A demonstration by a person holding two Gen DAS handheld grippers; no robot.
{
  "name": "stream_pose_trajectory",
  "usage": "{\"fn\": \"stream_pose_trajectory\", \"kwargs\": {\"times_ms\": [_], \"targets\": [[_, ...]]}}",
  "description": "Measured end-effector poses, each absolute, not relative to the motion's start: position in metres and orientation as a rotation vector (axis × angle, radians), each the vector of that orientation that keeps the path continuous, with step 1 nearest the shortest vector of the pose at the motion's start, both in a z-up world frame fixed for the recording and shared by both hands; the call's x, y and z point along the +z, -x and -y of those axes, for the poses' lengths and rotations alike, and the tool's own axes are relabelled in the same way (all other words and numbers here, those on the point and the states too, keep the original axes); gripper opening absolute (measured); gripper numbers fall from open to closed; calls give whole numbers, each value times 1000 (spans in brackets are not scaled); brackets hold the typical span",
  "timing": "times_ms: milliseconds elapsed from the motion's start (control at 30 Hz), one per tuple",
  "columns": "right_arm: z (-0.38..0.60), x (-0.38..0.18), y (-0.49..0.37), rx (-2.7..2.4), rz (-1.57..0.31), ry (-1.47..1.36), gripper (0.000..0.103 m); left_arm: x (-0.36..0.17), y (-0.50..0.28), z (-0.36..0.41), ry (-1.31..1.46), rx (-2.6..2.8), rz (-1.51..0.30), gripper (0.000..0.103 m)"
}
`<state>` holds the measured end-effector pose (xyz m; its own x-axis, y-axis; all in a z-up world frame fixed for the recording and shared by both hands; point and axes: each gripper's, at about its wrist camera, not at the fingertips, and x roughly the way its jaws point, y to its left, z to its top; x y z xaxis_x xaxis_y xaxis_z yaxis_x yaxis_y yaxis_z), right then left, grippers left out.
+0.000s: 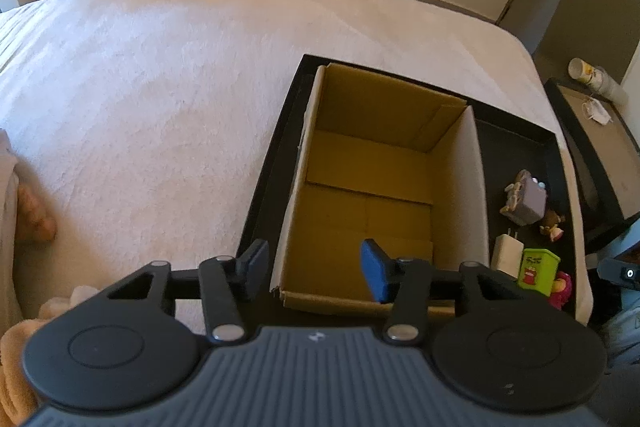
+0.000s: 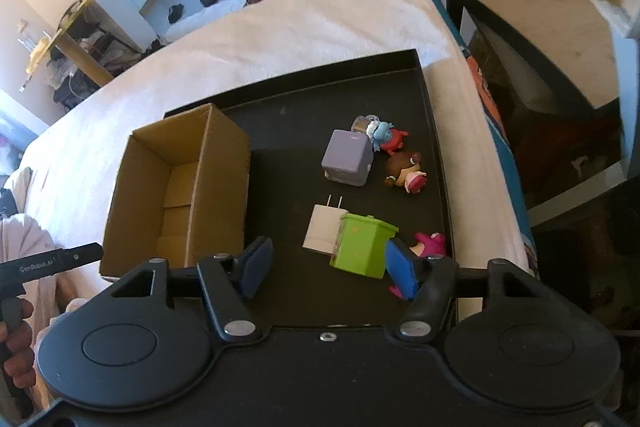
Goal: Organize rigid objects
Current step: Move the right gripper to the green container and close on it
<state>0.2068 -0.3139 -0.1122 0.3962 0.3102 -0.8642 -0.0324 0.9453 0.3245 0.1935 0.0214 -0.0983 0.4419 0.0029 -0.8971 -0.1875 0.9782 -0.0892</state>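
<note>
Left wrist view sits above the near-left corner of the cardboard box [image 1: 368, 183], looking down and forward across the bed [image 1: 160, 87] toward the doorway. Right wrist view is further right, tilted down over the black tray [image 2: 288, 99], close to the small toys. Both share box, tray and the green bin [image 2: 362, 245] (seen at far right edge in left view).

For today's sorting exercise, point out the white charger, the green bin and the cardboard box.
white charger [image 2: 323, 230]: right wrist view, flat top face.
green bin [image 2: 360, 247]: right wrist view, front wall.
cardboard box [image 2: 222, 187]: right wrist view, outer side wall.
</note>
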Motion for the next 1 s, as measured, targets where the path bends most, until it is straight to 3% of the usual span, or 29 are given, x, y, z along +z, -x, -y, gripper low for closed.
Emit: {"fn": "stream_pose_trajectory", "kwargs": {"times_ms": [733, 1000], "targets": [[305, -178, -264, 252, -1326, -303, 47, -129, -231, -34, 201, 181, -1197, 13], [299, -192, -278, 213, -1361, -250, 45, -136, -236, -33, 219, 189, -1221, 9]]}}
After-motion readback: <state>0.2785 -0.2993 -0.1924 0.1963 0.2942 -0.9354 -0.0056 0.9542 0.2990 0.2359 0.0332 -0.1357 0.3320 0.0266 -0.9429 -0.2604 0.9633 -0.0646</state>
